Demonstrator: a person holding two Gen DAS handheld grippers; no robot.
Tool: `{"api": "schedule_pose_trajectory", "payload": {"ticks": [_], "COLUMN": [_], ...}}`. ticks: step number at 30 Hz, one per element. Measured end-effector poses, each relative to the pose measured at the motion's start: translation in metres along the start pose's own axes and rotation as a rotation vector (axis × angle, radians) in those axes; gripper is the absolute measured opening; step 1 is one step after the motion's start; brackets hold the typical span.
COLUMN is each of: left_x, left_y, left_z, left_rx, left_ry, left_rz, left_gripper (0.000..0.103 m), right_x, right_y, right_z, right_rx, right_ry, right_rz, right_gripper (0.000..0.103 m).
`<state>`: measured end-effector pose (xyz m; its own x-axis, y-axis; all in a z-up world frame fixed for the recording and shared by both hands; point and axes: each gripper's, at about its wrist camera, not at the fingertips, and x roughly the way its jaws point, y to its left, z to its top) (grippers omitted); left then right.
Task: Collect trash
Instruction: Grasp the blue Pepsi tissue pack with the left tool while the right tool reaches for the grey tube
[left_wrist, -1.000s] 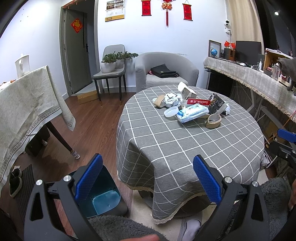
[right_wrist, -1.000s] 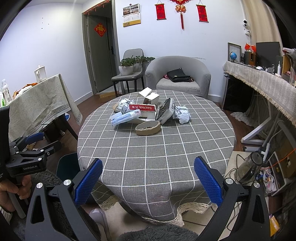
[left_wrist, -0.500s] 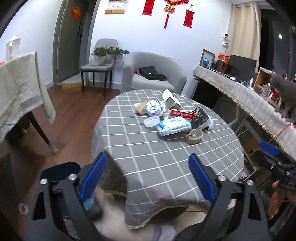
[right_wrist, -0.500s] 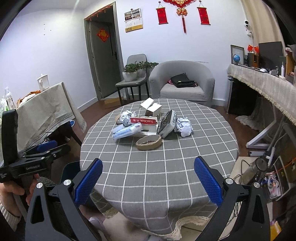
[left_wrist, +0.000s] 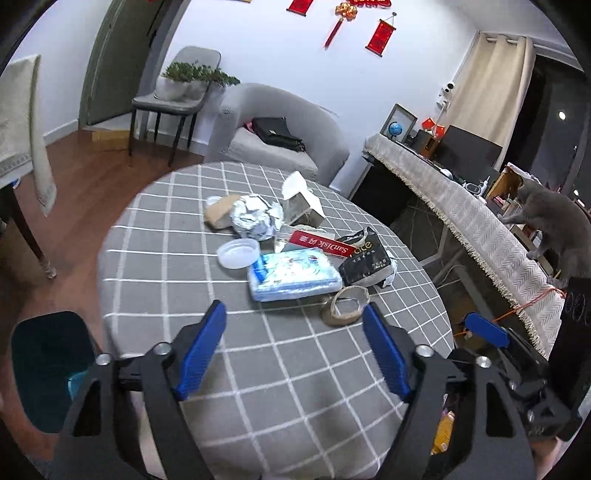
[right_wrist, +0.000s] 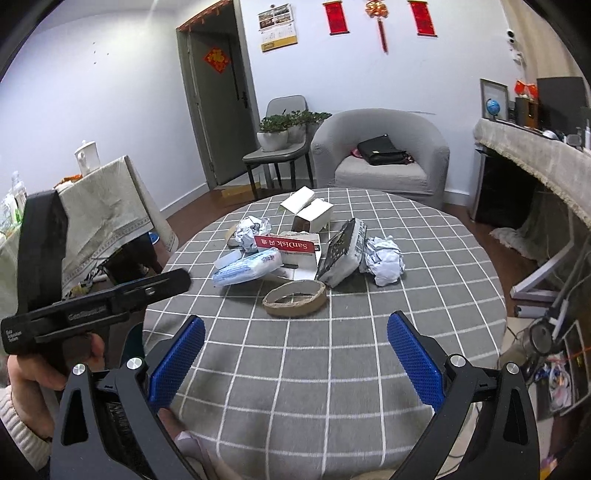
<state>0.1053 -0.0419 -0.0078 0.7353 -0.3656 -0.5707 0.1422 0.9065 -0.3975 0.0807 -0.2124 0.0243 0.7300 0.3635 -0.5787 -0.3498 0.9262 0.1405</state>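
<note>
Several trash items (left_wrist: 293, 273) crowd one checked round table (right_wrist: 332, 354); armchair (right_wrist: 380, 155) behind.

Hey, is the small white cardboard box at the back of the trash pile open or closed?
Open: the white box has its flap raised and its dark inside showing.

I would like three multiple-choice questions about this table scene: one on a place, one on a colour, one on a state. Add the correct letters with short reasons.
1. Where does the brown cardboard tape ring lie?
A. on the near edge of the trash pile
B. on the armchair
C. in the bin

2. What colour is the flat SanDisk box?
A. green
B. red
C. yellow

3. How do the left tool and the right tool stand?
A. both shut on paper
B. one open, one shut
C. both open, holding nothing

Answers: 1 A, the ring rests on the grey checked tablecloth, nearest the tools. 2 B, its printed face is red. 3 C, the blue pads stand wide apart over bare cloth.
</note>
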Motion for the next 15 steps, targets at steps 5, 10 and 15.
{"api": "schedule_pose_trajectory", "payload": {"ticks": [5,10,15], "left_x": [0.028,0.045,0.053], "left_y": [0.003,0.004,0.009], "left_z": [0.005,0.005,0.006], "left_rx": [-0.032,-0.049,-0.089], "left_ry": [0.029,0.045,0.045], "left_rz": [-0.004,-0.010,-0.009], "left_gripper": [0.072,0.077,0.083], "right_x": [0.012,0.017,0.025], "right_y": [-0.013,-0.028,-0.036], "right_z": [0.002,0.001,0.005], "right_rx": [-0.010,0.000,0.011], "right_ry": [0.027,0.043,0.051], "right_rz": [-0.011,-0.013,-0.005], "right_gripper": [0.100,0.100,0.100]}}
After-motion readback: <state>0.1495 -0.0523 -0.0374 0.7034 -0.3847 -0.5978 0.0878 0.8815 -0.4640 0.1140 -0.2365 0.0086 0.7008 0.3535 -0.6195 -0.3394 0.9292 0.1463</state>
